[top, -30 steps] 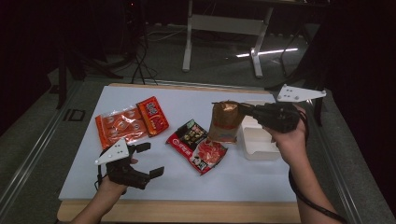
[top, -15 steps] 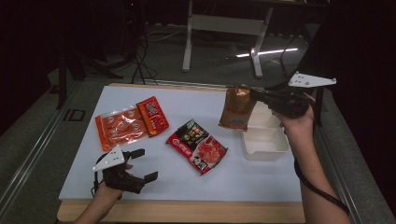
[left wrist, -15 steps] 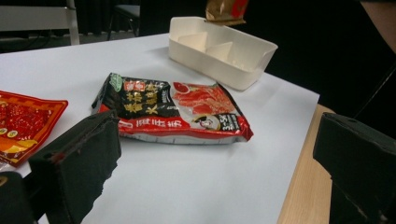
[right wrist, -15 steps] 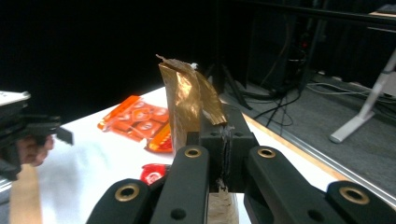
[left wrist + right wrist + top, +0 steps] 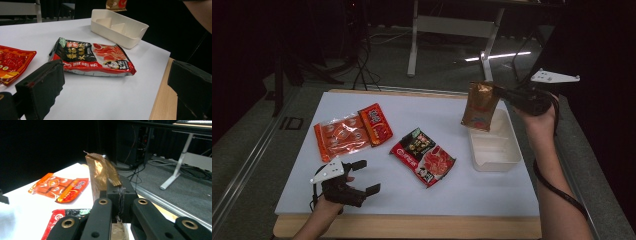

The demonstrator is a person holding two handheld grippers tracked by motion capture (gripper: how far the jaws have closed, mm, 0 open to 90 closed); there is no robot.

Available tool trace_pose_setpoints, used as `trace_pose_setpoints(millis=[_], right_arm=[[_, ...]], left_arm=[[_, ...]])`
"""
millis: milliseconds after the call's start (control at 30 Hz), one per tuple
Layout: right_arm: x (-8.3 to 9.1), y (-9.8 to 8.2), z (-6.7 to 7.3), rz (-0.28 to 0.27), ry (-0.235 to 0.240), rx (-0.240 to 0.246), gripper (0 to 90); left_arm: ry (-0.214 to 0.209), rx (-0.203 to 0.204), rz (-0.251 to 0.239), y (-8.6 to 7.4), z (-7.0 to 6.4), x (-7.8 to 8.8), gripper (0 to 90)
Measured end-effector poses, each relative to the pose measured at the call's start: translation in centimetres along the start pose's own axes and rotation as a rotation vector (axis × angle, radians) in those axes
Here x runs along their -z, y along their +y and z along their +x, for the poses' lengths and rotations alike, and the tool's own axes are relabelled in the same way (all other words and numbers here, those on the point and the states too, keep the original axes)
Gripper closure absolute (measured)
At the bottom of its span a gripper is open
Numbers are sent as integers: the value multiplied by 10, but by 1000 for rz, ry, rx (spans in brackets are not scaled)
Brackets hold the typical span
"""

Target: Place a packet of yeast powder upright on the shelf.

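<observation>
Nearby, white bin (image 5: 495, 155), red pkt (image 5: 423, 156), orange pkts (image 5: 353, 132)

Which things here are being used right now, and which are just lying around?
In use:
- gold snack packet, pinched in the right gripper
- white divided tray, right under the packet

Lying about:
- red and black noodle packet
- two orange packets
- left gripper, jaws open and empty

Glossy foil pouch (image 5: 480, 106); shiny plastic packets (image 5: 422, 156); matt white plastic tray (image 5: 495, 150); smooth white counter (image 5: 412, 192), wood edge.
</observation>
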State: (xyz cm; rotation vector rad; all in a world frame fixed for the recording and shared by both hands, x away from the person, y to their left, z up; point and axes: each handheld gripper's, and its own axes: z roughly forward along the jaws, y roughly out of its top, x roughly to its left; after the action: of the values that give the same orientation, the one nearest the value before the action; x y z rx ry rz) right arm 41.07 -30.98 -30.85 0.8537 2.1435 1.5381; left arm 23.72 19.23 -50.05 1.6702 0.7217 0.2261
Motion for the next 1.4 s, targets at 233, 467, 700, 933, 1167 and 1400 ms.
trace_pose_setpoints(millis=[233,467,700,933,1167,1400], right_arm=[[-4,-4,-18,15,-39,-11,887],[-7,-8,-38,26,-93,-27,886],[-12,-12,-57,42,-143,-45,887],[-29,-15,-74,57,-193,-24,884],[-45,-26,-82,81,-209,-17,885],[-59,-36,-79,85,-106,-37,883]], left_arm=[[-3,-1,5,0,-1,-1,15],[-2,13,4,-2,0,-1,15],[-1,16,-1,-2,1,1,15],[-9,17,-1,-3,1,-1,15],[-14,26,3,-4,3,-1,15],[-16,28,16,-5,4,-4,15]])
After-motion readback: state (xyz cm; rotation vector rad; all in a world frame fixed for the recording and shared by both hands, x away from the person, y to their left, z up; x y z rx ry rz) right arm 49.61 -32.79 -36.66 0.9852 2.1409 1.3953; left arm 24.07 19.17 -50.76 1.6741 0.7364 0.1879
